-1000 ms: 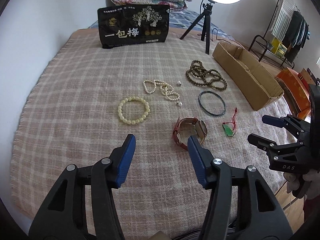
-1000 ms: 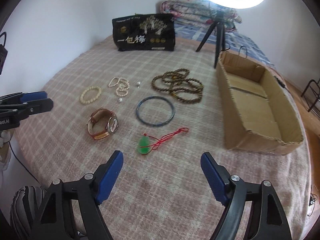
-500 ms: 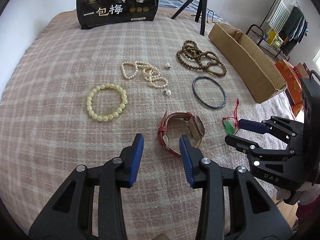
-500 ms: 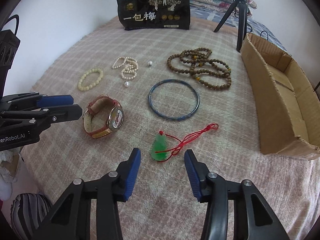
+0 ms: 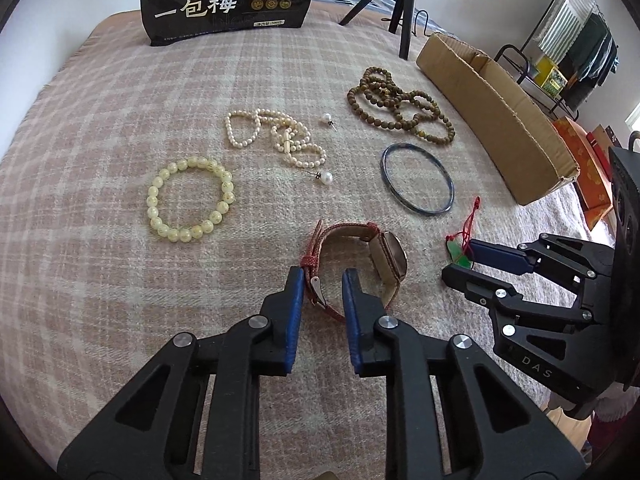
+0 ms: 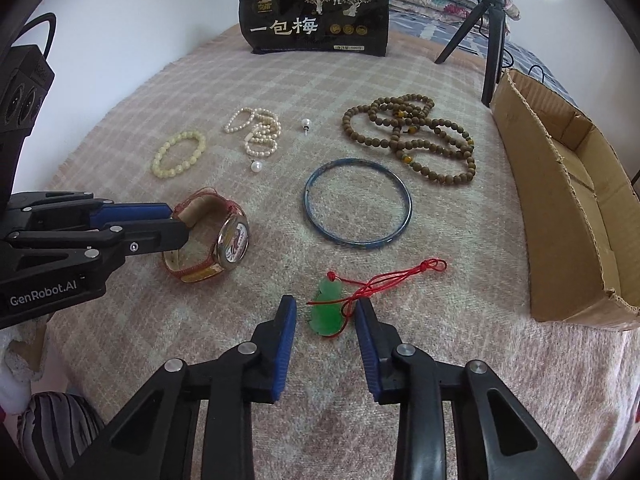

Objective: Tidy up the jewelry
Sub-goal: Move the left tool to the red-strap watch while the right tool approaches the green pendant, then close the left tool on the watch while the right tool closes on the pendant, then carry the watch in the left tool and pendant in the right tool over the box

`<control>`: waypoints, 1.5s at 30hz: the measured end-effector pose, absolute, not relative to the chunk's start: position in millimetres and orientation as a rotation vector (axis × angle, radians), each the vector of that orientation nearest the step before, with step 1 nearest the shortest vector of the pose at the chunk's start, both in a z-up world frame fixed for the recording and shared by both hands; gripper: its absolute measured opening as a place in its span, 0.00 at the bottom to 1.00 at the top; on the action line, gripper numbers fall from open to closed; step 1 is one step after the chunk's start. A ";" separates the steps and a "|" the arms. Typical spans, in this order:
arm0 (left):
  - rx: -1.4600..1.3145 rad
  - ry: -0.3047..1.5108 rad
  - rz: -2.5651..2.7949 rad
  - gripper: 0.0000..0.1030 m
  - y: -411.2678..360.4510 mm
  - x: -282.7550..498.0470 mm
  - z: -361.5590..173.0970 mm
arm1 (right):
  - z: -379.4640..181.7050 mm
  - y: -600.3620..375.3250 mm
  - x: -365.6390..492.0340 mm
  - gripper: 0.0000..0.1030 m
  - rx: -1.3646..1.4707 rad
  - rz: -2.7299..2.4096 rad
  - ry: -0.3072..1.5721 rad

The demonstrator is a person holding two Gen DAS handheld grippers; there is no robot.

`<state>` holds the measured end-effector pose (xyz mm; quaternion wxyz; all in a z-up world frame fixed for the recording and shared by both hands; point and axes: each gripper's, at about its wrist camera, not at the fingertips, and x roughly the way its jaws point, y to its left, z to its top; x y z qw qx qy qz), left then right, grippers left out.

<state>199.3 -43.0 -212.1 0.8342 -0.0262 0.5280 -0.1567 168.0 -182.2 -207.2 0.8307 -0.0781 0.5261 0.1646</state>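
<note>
Jewelry lies on a plaid blanket. My left gripper (image 5: 322,280) is open, its jaws on either side of the red strap of a wristwatch (image 5: 360,256), also seen in the right wrist view (image 6: 212,240). My right gripper (image 6: 326,310) is open around a green pendant (image 6: 326,314) with a red cord (image 6: 396,276). Beyond lie a blue bangle (image 6: 357,202), a brown bead necklace (image 6: 412,136), a pearl strand (image 5: 276,136), a pale bead bracelet (image 5: 190,198) and two pearl earrings (image 5: 325,178).
A long open cardboard box (image 6: 568,196) lies along the right side. A black snack bag (image 6: 316,20) stands at the back. A black tripod (image 6: 490,32) with a ring light stands at the back right. The blanket's front edge is near both grippers.
Both grippers moved forward and down and narrowed. The left one now straddles the watch strap; the right one now straddles the green pendant.
</note>
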 end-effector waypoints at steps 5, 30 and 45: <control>-0.064 1.116 -0.321 0.08 -40.7 201.4 -213.2 | -206.7 -183.7 169.1 0.15 -0.155 0.355 1.120; -0.023 1.022 -0.314 0.07 -46.4 188.4 -181.3 | -162.9 -210.9 143.7 0.15 -0.099 0.336 1.006; -0.044 0.927 -0.377 0.07 -68.1 192.8 -132.7 | -112.8 -251.6 133.7 0.15 -0.067 0.296 0.901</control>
